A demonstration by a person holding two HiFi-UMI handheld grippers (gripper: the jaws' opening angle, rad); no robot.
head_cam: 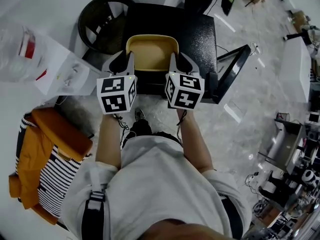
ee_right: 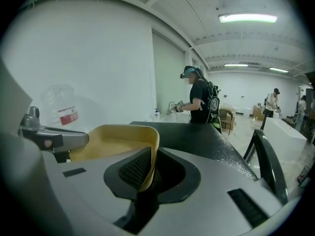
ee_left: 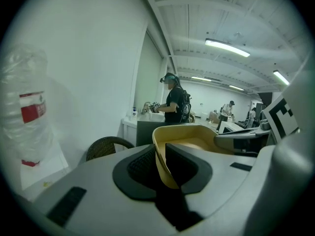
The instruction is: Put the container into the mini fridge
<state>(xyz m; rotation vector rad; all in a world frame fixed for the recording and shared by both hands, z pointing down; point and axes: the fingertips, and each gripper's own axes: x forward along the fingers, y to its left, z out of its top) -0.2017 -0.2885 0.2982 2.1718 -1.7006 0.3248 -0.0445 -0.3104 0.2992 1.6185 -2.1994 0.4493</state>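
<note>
1 tan open-topped container [head_cam: 151,51], over the front of the black mini fridge [head_cam: 200,31] top and gripped on both sides: left gripper [head_cam: 126,59] clamped on its left wall, right gripper [head_cam: 180,61] clamped on its right wall, each wall pinched between 2 pads; whether its base rests on the top cannot be told. 1 fridge door [head_cam: 232,69], swung open at the right, near the right gripper. Surroundings: 1 wicker chair [head_cam: 97,19] just left of the fridge, 1 clear plastic bottle [head_cam: 17,54] far left, 1 orange jacket [head_cam: 55,134] on 1 striped cloth [head_cam: 55,181] lower left.

Fridge door [head_cam: 237,68] open on R; chair [head_cam: 100,21] prob. crowds L.
</note>
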